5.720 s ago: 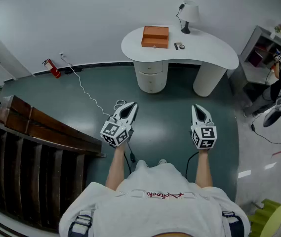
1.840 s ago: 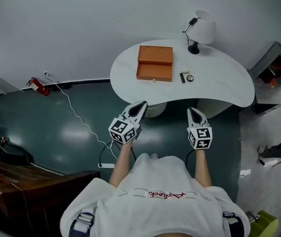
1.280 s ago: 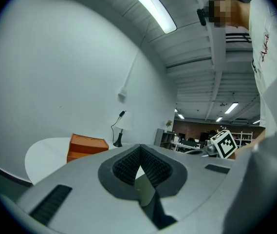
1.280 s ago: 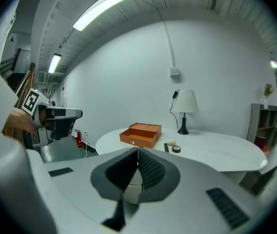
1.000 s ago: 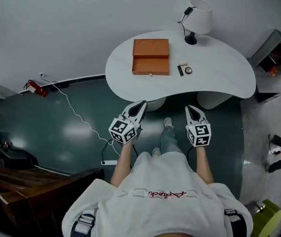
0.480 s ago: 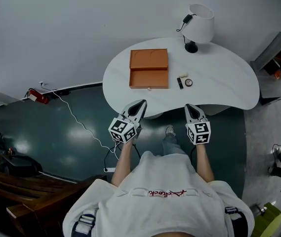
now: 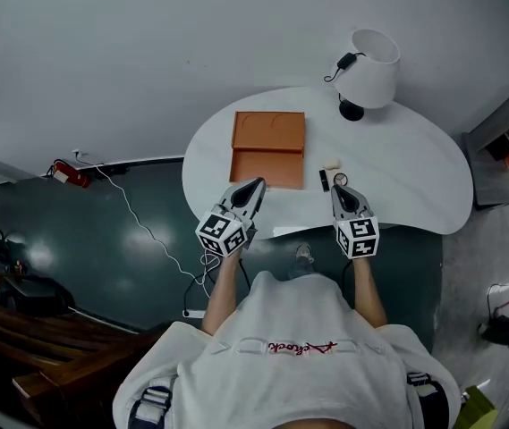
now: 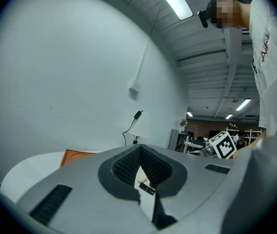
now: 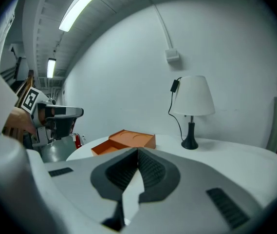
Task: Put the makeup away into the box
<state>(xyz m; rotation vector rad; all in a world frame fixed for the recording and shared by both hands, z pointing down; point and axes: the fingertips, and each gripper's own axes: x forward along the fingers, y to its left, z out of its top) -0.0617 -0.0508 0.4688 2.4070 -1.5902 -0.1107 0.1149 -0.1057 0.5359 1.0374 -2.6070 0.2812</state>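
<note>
Black makeup tube (image 7: 324, 180) lies on white rounded worktop (image 7: 415, 186) just right of open orange box (image 7: 268, 150), long axis along the box's side, nearest the right gripper (image 7: 337, 189) (both grippers closed, empty; left gripper (image 7: 258, 184) at the box's near edge).

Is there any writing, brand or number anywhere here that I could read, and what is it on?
Red script on the white shirt: too small to read.
Left gripper and right gripper: square black-and-white patterns, no words.
Orange box: no label visible.
</note>
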